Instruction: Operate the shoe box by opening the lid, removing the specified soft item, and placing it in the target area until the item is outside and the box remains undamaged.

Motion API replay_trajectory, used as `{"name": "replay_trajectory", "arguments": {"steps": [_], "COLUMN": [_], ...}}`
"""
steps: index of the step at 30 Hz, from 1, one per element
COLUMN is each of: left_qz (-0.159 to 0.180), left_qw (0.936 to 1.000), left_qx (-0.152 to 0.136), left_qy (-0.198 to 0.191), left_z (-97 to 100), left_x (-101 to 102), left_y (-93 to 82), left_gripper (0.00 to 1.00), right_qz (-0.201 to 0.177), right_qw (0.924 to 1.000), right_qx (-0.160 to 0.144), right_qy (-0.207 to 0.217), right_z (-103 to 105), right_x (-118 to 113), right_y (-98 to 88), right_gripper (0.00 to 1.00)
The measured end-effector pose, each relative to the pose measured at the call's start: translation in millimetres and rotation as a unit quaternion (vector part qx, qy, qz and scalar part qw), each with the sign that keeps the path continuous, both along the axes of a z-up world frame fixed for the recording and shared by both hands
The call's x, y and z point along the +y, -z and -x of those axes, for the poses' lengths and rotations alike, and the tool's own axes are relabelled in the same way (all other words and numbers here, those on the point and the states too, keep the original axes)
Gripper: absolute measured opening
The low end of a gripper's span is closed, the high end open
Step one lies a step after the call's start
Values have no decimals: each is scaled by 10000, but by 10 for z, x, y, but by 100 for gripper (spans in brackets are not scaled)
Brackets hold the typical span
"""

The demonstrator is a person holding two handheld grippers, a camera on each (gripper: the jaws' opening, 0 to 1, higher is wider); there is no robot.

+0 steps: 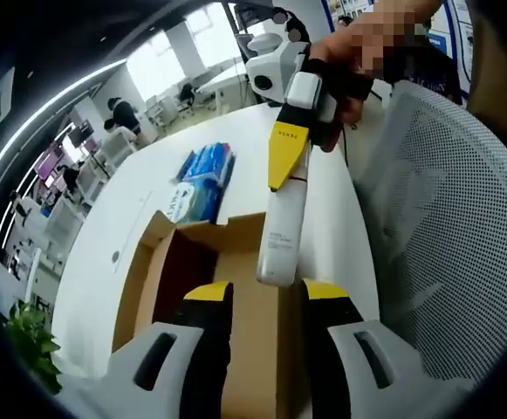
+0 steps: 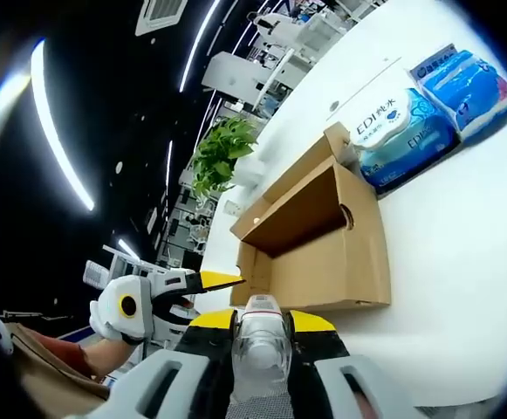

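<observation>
Your right gripper [image 2: 262,327] is clamped on a white tube [image 2: 259,345], a soft-looking item, jaws closed against both its sides. In the left gripper view that same gripper [image 1: 290,144] comes in from the upper right with a hand [image 1: 358,65] behind it, and the tube [image 1: 281,231] hangs down from its yellow tips, lower end over the box [image 1: 244,288] near its right wall. Whether the tube touches the cardboard, I cannot tell.

Your left gripper [image 1: 266,301] is parted and holding nothing, jaws over the near end of the box. In the right gripper view it [image 2: 218,281] sits at lower left, just beside the box's near corner.

The box [image 2: 323,236] is brown cardboard, lid open, flap standing up at the far side. It sits on a white table [image 2: 462,262]. Its inside looks bare (only part of the floor is visible).

Beyond the box, touching or just beside its far end, lie tissue packs [image 2: 410,122], blue and white; in the left gripper view they [image 1: 202,179] lie past the flap.

A white mesh chair [image 1: 445,218] stands to the right of the table. A green plant [image 2: 222,153] is beyond the table's far edge.
</observation>
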State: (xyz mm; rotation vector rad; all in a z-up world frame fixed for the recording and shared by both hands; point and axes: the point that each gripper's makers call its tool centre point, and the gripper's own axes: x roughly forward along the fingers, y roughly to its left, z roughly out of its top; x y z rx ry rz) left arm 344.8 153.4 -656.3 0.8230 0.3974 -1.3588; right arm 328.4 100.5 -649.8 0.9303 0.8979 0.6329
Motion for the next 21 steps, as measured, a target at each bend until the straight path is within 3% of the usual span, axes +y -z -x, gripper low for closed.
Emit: {"name": "replay_trajectory", "arguments": {"steps": [5, 9, 21], "left_qz": [54, -13, 20], "left_qw": [9999, 9995, 9983], "left_qx": [-19, -116, -430], "left_qy": [127, 284, 384], "left_z": [81, 129, 16], "left_x": [-183, -231, -534], "left_y": [6, 14, -125], "left_gripper": [29, 20, 20], "right_qz": [13, 26, 397], "right_qw": [9999, 9999, 9982], "right_qx": [-4, -27, -197], "right_qy": [-122, -162, -413], "right_z": [21, 12, -163], "right_x": [60, 72, -123], "right_y": [-20, -45, -167], "right_gripper": [18, 18, 18]}}
